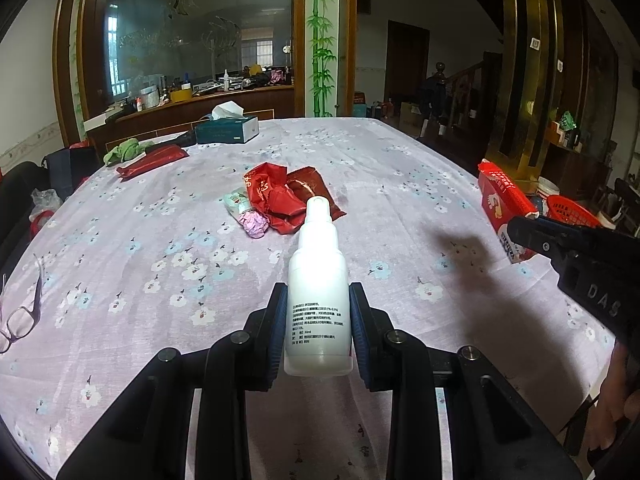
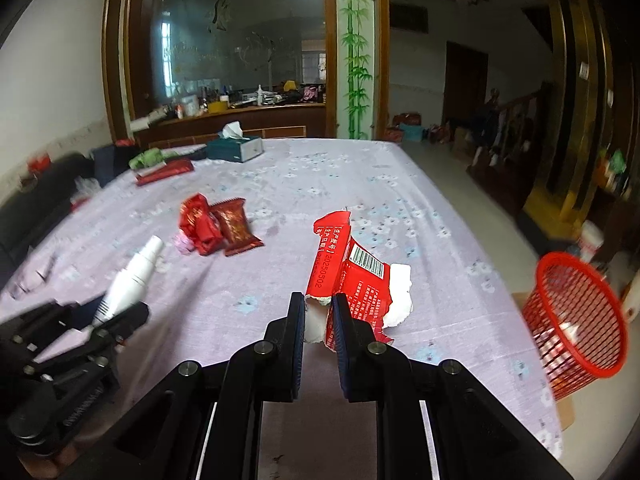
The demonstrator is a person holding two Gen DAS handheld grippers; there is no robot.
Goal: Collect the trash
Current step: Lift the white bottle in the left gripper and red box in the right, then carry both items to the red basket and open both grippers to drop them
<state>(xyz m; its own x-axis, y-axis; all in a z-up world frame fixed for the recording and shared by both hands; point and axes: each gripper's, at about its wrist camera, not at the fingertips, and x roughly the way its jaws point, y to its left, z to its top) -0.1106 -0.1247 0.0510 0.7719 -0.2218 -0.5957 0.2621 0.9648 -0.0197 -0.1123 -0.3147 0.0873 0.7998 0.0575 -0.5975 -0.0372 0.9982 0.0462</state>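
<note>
Left tongs (image 1: 318,320) gripping spray bottle (image 1: 318,280), right tongs (image 2: 318,320) pinching torn carton (image 2: 352,276), seemingly

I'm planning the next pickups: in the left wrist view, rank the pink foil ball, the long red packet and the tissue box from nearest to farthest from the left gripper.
1. Pink foil ball, just ahead of the left gripper, slightly left.
2. Long red packet, far left.
3. Tissue box, back edge.

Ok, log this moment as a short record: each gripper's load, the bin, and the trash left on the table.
left gripper: shut on white spray bottle
right gripper: shut on torn red carton
bin: red mesh basket, beside the table's right edge
trash left: red wrappers, pink foil ball
surface: floral tablecloth
</note>
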